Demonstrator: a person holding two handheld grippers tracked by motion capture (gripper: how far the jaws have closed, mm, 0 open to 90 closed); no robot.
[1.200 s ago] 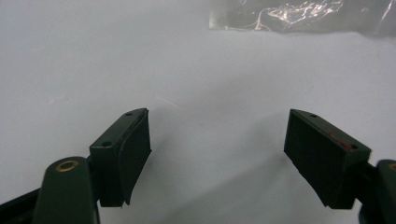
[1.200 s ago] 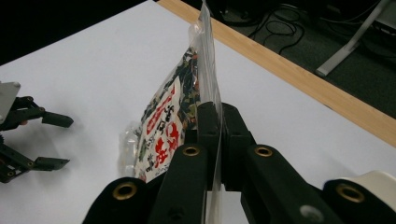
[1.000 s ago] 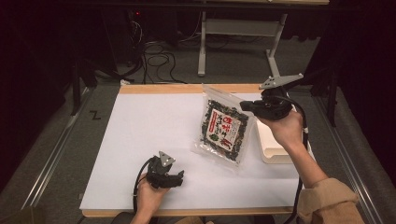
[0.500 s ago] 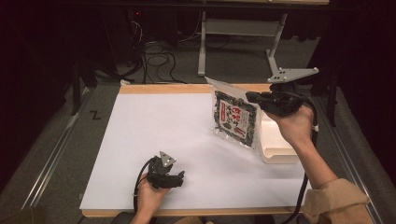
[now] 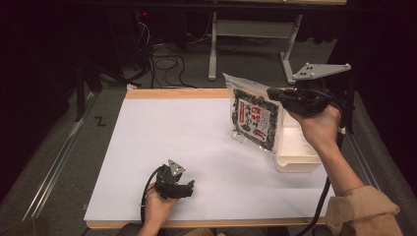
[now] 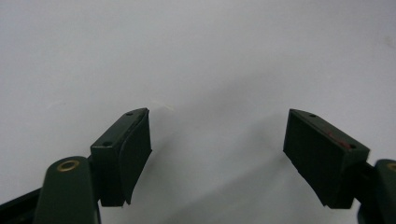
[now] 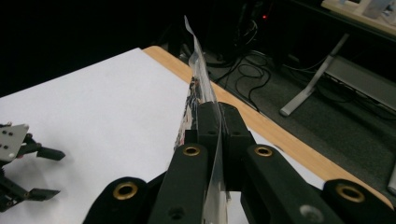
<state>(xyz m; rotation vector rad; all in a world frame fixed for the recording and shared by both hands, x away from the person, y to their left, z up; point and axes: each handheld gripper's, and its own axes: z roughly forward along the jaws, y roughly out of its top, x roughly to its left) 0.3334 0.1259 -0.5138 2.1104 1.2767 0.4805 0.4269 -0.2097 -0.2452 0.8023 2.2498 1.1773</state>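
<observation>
Our right gripper [image 5: 275,94] is clamped on the seaweed packet [image 5: 254,119], which hangs long-axis down beside the white tray [image 5: 295,158]. Our left gripper [image 5: 189,187], jaws apart, rests well away.

On the table [image 5: 206,142] a sheet [image 5: 196,147] covers most of the top, leaving a strip of the table bare along the far edge; the left tool [image 5: 183,188] rests near the front edge, left of centre, jaws apart over bare sheet; the tray [image 5: 295,152] sits at the right edge of the table; the right tool [image 5: 275,93] is above the far right corner, clamped on the top edge of the packet [image 5: 254,119]; the packet hangs off the table, just left of the tray, well apart from the left tool; behind the table, cables [image 5: 164,59] lie on the floor [image 5: 255,59], with a stand [image 5: 251,29] to their right.
</observation>
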